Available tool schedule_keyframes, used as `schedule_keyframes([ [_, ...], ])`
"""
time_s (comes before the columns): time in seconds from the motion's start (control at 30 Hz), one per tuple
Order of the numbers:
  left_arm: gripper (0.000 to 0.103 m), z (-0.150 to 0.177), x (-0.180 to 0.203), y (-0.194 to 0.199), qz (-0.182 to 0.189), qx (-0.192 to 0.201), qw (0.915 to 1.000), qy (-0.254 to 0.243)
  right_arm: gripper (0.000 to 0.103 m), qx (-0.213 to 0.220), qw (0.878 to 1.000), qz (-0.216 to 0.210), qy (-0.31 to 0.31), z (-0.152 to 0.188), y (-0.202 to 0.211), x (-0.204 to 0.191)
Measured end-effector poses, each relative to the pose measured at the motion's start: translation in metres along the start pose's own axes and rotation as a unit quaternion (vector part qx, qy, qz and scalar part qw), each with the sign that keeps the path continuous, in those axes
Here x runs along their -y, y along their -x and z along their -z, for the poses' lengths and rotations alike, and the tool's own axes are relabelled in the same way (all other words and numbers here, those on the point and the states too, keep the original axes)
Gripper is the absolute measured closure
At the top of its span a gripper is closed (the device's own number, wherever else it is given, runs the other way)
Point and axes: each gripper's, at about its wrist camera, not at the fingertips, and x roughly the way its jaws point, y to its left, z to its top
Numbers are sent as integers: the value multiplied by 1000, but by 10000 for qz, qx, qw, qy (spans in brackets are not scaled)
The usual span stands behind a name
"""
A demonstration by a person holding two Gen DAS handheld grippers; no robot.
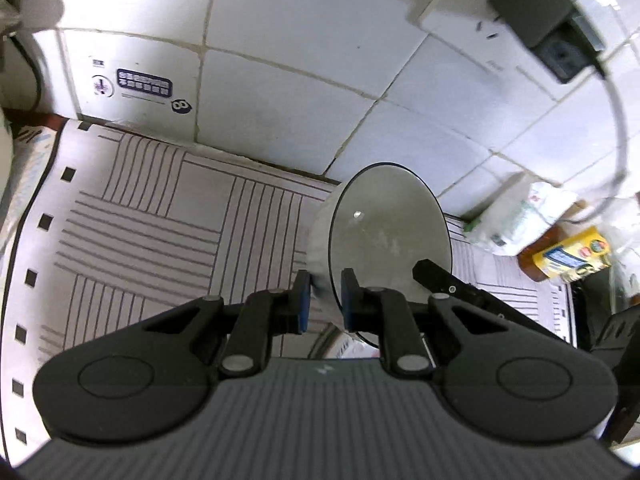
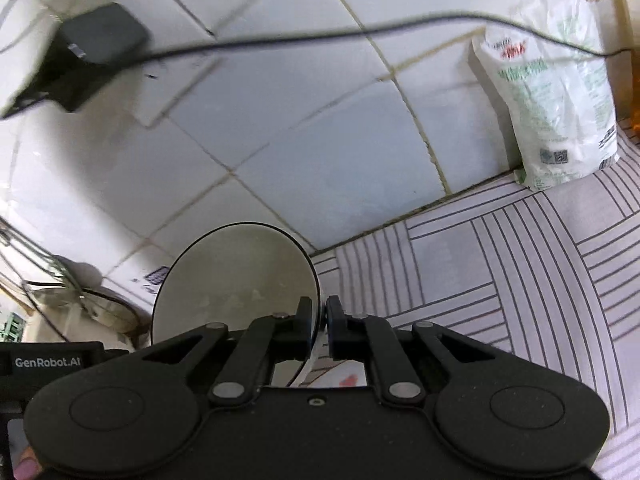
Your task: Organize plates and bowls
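1. Left hand-held gripper (image 1: 325, 300): jaws nearly closed, blue pads (image 1: 304, 300) clamped on the near rim of a grey bowl (image 1: 390, 236), one pad outside, one inside.
2. Right hand-held gripper (image 2: 323, 328): jaws closed onto the bowl's opposite rim.
3. Bowl: black-edged, tilted, held between both grippers above the striped tabletop (image 1: 152, 216), near the tiled wall (image 1: 288, 80).
4. Writing: "GenRobot.AI" on the left gripper's body (image 2: 47, 362).
5. White bag (image 2: 552, 92): green and red print, unreadable; stands against the wall.
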Motion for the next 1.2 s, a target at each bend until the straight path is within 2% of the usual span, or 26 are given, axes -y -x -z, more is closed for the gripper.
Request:
schedule_keyframes([
  [0.2, 88, 16, -9, 42, 314, 37, 9995, 24, 92, 182, 9997, -45, 157, 13, 39, -23],
  [0.43, 88, 33, -22, 84, 264, 196, 9994, -73, 91, 253, 9991, -229, 254, 28, 69, -47],
  [0.63, 88, 49, -48, 108, 292, 172, 9993, 151, 91, 209, 9982, -346, 442, 40, 76, -68],
  [0.87, 88, 73, -70, 120, 115, -23, 9992, 376, 90, 18, 9947, -541, 872, 54, 80, -92],
  [1.03, 88, 89, -80, 110, -422, -271, 9979, 405, 90, -239, 9880, -640, 1386, 73, 65, -101],
  [1.2, 88, 101, -92, 98, -545, -643, 9940, 690, 90, -447, 9792, -657, 1866, 86, 55, -111],
])
